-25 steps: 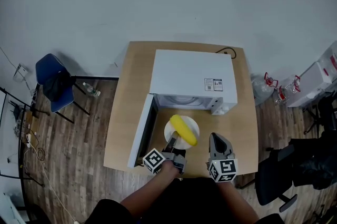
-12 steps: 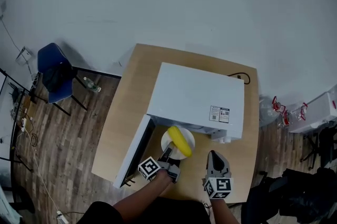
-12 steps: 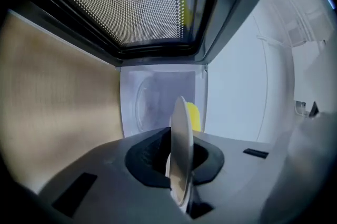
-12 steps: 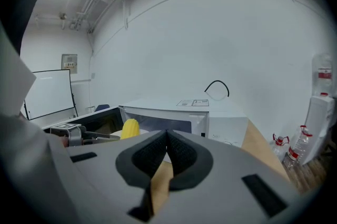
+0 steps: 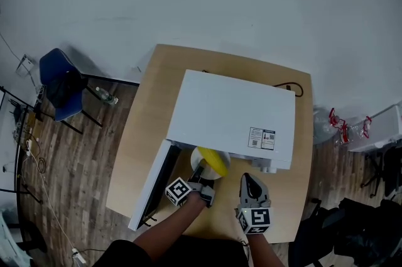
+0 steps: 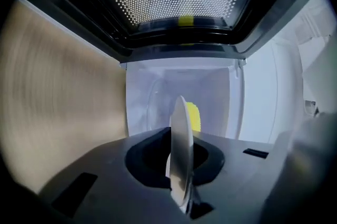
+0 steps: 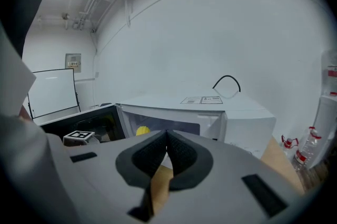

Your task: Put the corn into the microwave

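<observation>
A yellow corn cob (image 5: 214, 163) lies on a white plate (image 5: 197, 158) at the mouth of the white microwave (image 5: 232, 118), whose door (image 5: 151, 187) hangs open to the left. My left gripper (image 5: 201, 176) is shut on the plate's near rim. In the left gripper view the plate (image 6: 180, 154) stands edge-on between the jaws, the corn (image 6: 194, 115) shows behind it, and the microwave cavity (image 6: 179, 86) lies straight ahead. My right gripper (image 5: 249, 183) is shut and empty, in front of the microwave's control side. In the right gripper view the corn (image 7: 142, 131) shows inside the opening.
The microwave fills most of the wooden table (image 5: 151, 108); a black cable (image 5: 290, 88) runs behind it. A blue chair (image 5: 59, 87) and a bottle (image 5: 107, 98) stand on the floor at left. A black chair (image 5: 352, 222) and water jugs (image 5: 339, 124) are at right.
The left gripper has carried the plate and corn forward, from in front of the microwave to its opening, partly under the top edge. The right gripper moved forward alongside, still shut.
</observation>
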Tool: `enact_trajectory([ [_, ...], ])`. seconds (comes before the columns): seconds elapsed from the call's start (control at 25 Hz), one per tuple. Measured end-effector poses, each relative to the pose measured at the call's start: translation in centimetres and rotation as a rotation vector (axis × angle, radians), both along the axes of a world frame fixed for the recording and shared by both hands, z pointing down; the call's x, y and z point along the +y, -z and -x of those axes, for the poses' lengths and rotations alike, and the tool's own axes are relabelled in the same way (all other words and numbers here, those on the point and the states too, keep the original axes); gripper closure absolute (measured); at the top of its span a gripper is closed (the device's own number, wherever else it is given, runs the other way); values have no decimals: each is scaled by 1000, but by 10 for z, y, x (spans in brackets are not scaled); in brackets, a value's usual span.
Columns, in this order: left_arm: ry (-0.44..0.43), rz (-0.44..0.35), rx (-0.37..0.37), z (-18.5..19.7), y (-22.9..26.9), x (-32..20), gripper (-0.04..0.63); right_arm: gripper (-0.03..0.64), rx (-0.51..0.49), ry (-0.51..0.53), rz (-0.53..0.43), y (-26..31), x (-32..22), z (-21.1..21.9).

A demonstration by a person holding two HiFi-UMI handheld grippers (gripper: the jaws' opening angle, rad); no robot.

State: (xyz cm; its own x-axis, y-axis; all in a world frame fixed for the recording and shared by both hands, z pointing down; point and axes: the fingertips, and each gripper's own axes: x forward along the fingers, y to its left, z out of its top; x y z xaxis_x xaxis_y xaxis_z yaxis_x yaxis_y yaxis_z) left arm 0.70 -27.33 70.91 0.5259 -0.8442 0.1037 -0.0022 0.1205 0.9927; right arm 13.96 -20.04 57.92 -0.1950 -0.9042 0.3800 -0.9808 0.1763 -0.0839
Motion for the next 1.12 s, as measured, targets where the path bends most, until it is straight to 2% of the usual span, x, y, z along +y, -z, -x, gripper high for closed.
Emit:
enact_trajectory([
  [0.12, 15, 23, -33, 3, -15, -6, 575, 557, -15, 2, 12, -5, -1, 5],
  [0.44, 77, -2, -47, 9, -31, -22, 575, 557, -26, -14, 51, -21, 1, 2],
  [0.84, 86, 52, -99, 4, -47, -29, 575, 557, -14, -19, 73, -31, 3, -7],
  [1.12, 109, 51, -75, -4, -50, -34, 575, 557, -8, -19, 93, -39, 11, -17],
])
